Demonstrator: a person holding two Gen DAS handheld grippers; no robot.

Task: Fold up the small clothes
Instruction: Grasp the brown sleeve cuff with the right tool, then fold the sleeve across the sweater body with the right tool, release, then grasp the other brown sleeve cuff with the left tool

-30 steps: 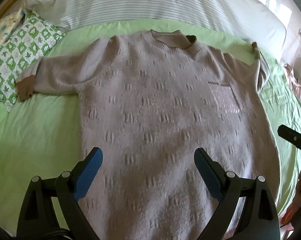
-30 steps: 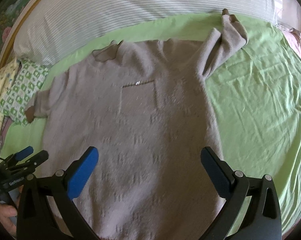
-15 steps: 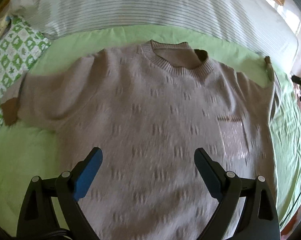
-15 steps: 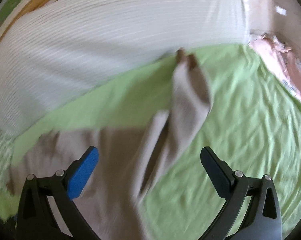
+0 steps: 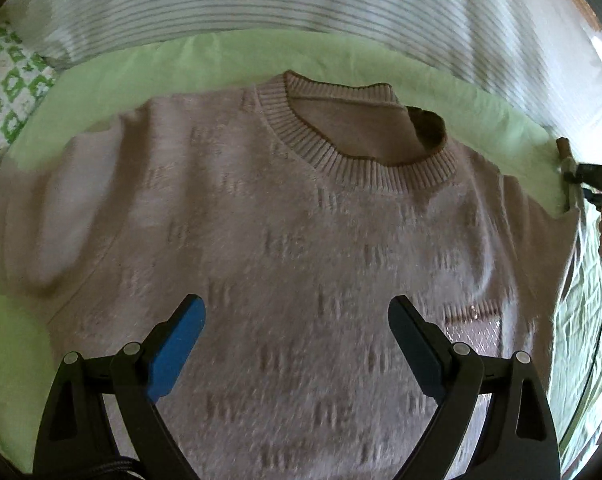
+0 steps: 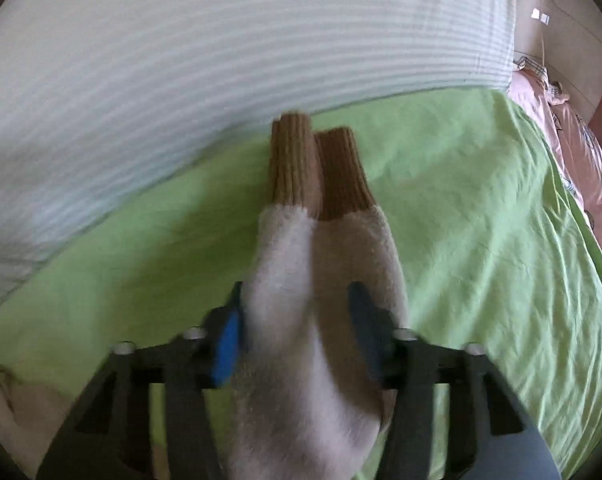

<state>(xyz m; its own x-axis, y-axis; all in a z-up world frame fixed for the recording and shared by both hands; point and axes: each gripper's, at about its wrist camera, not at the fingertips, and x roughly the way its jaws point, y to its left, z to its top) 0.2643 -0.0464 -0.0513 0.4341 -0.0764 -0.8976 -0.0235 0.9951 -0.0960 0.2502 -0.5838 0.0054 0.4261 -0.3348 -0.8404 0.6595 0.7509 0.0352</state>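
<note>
A beige knit sweater (image 5: 285, 240) lies flat, front up, on a green bedsheet (image 5: 205, 60), collar toward the far side. My left gripper (image 5: 297, 336) is open and empty, hovering over the sweater's chest. In the right wrist view, my right gripper (image 6: 297, 320) is closing around the sweater's right sleeve (image 6: 321, 264), just behind its brown ribbed cuff (image 6: 313, 164). The sleeve sits between the two fingers and the frame is blurred. The right gripper also shows at the far right edge of the left wrist view (image 5: 597, 176), by the cuff.
A striped white bolster (image 5: 301, 0) runs along the far edge of the bed; it also shows in the right wrist view (image 6: 221, 40). A green patterned pillow (image 5: 5, 92) lies at far left. Pink bedding (image 6: 573, 128) lies beyond the bed's right edge.
My right gripper has moved to the right sleeve and its fingers have closed in around it. My left gripper has moved forward over the sweater toward the collar, still open.
</note>
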